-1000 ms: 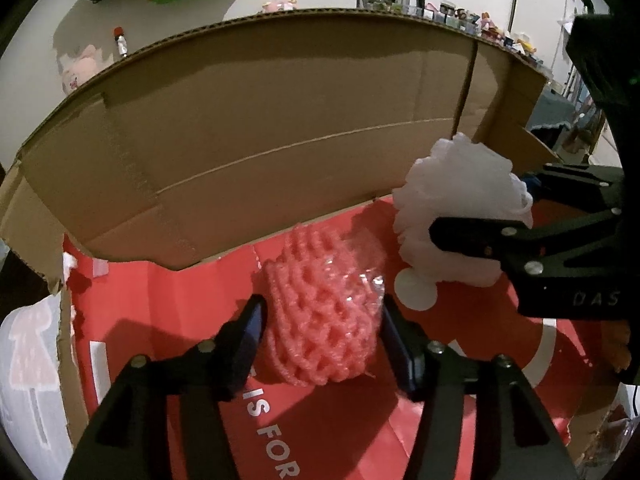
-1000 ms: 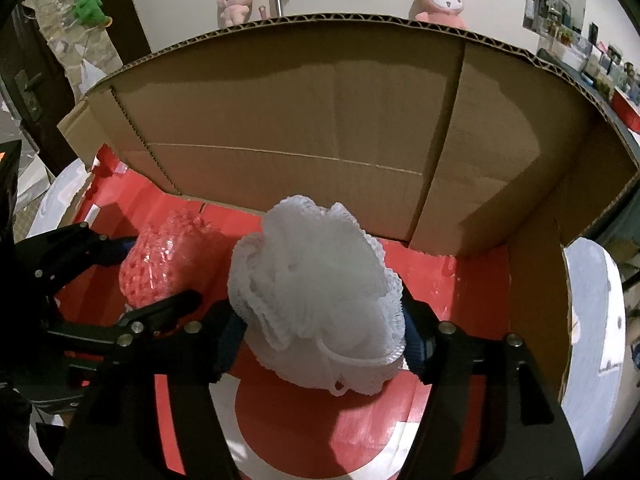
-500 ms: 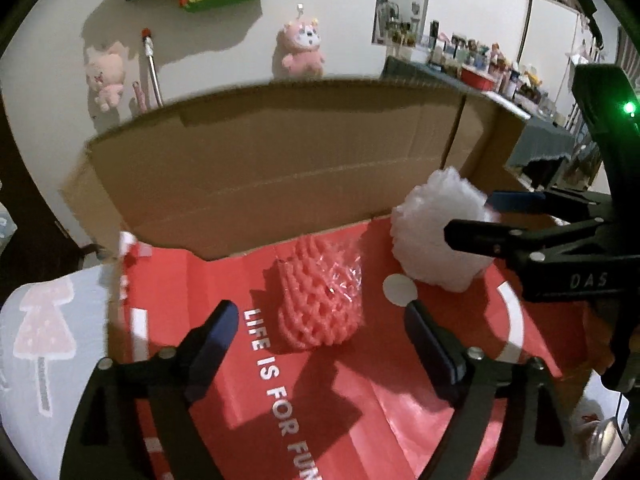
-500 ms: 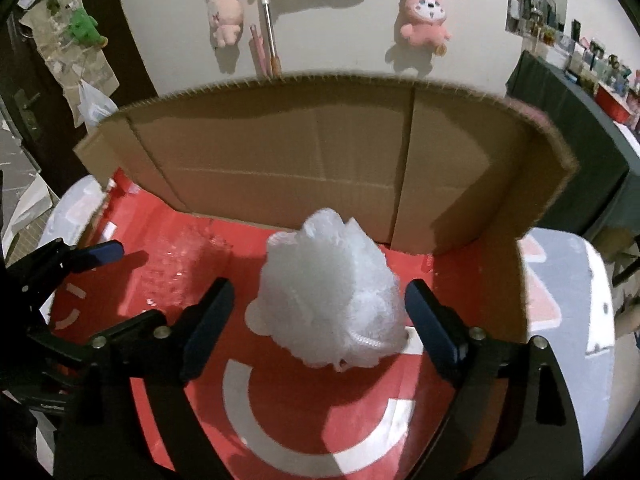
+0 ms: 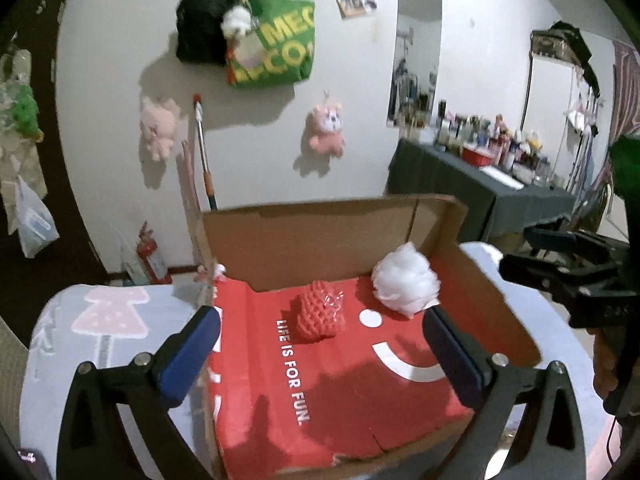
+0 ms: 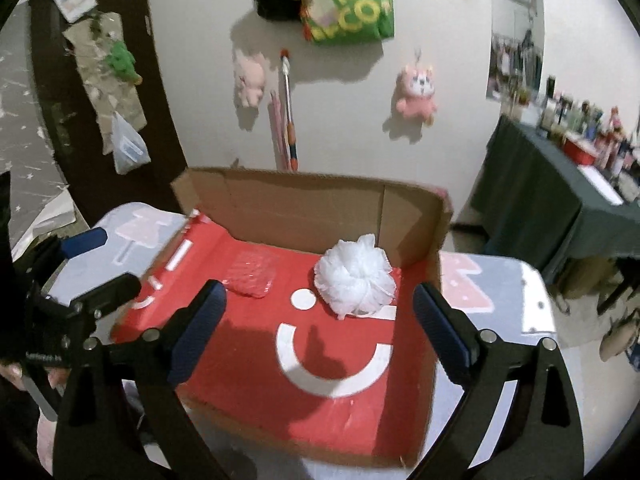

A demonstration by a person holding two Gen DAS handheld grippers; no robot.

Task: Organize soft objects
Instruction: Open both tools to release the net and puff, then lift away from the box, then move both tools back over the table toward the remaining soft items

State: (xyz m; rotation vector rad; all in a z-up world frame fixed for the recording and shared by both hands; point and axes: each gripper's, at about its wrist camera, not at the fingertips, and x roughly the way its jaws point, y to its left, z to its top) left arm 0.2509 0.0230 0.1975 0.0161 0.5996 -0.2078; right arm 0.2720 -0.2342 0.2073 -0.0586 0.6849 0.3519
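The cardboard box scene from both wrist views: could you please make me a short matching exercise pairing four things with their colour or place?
Things:
1. mesh bath puff
2. foam fruit net
3. tote bag
4. cardboard box

Descriptions:
A. green, hanging on the wall
B. white, by the box's back right corner
C. red printed floor, brown walls
D. pink-red, left of the puff

Pairs: 1-B, 2-D, 3-A, 4-C

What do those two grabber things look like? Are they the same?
Yes, they match. The left gripper and the right gripper are both black plastic, each with two long fingers shaped like open triangle frames. Silver screws dot the fingers. Each tip carries a dark blue pad. In the left wrist view, the right gripper's body shows a blurry green patch at the picture's edge.
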